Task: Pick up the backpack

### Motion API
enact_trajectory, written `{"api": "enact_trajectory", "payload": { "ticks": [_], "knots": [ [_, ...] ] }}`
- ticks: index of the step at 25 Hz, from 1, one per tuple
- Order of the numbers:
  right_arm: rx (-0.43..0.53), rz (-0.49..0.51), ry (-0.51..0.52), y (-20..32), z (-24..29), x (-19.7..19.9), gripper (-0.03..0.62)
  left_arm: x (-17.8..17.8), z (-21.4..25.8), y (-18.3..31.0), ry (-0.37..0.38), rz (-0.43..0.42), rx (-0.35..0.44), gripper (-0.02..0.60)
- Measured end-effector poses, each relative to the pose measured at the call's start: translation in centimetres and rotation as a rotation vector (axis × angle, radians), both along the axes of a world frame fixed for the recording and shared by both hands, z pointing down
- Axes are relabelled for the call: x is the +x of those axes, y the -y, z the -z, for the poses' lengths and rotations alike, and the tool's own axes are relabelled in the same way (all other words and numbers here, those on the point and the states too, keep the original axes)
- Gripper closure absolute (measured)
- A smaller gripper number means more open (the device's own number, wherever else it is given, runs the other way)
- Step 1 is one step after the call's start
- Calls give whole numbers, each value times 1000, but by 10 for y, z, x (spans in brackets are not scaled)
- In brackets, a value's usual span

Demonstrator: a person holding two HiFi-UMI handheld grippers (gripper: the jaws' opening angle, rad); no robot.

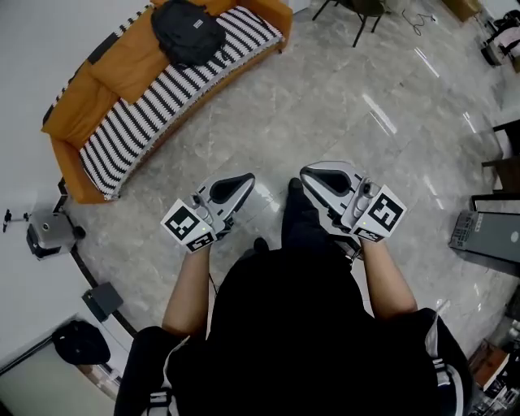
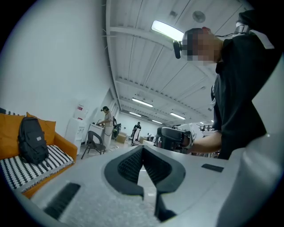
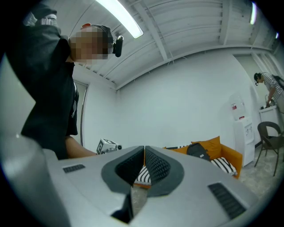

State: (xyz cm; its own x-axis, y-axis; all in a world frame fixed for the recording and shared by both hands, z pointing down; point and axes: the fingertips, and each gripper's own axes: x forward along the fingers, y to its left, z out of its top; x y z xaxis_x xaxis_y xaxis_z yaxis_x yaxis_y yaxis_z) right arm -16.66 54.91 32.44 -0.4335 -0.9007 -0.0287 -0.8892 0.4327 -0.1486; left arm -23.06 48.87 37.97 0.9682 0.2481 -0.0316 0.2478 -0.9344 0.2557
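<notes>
A black backpack (image 1: 188,31) leans against the back cushions of an orange sofa (image 1: 77,122) with a black-and-white striped seat cover, far ahead at the upper left of the head view. My left gripper (image 1: 248,180) and right gripper (image 1: 307,173) are held side by side at waist height over the marble floor, well short of the sofa. Both are shut with nothing between their jaws. In the left gripper view the backpack (image 2: 32,140) stands upright at the left, beyond the closed left gripper (image 2: 142,148). The right gripper view shows the backpack (image 3: 198,150) beyond the closed right gripper (image 3: 144,148).
A dark chair (image 1: 357,10) stands at the far top. A grey case (image 1: 487,236) lies on the floor at the right, and a small device on a stand (image 1: 50,231) sits by the left wall. People (image 2: 106,122) and a folding chair (image 2: 94,142) are far off.
</notes>
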Motion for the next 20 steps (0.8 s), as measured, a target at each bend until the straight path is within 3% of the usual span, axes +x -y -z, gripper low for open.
{"api": "enact_trajectory", "payload": {
  "ticks": [5,9,12,20],
  "knots": [
    [25,65,4,51,-1,64,566,58,-5,49,58,79,15,575],
    [34,144,-6,85,9,117,566,109,-5,86,95,130,-46,575],
    [30,190,-15,104,7,152,566,144,-6,108,113,173,-45,575],
    [13,244,4,173,-9,210,566,184,-2,173,105,270,-16,575]
  ]
}}
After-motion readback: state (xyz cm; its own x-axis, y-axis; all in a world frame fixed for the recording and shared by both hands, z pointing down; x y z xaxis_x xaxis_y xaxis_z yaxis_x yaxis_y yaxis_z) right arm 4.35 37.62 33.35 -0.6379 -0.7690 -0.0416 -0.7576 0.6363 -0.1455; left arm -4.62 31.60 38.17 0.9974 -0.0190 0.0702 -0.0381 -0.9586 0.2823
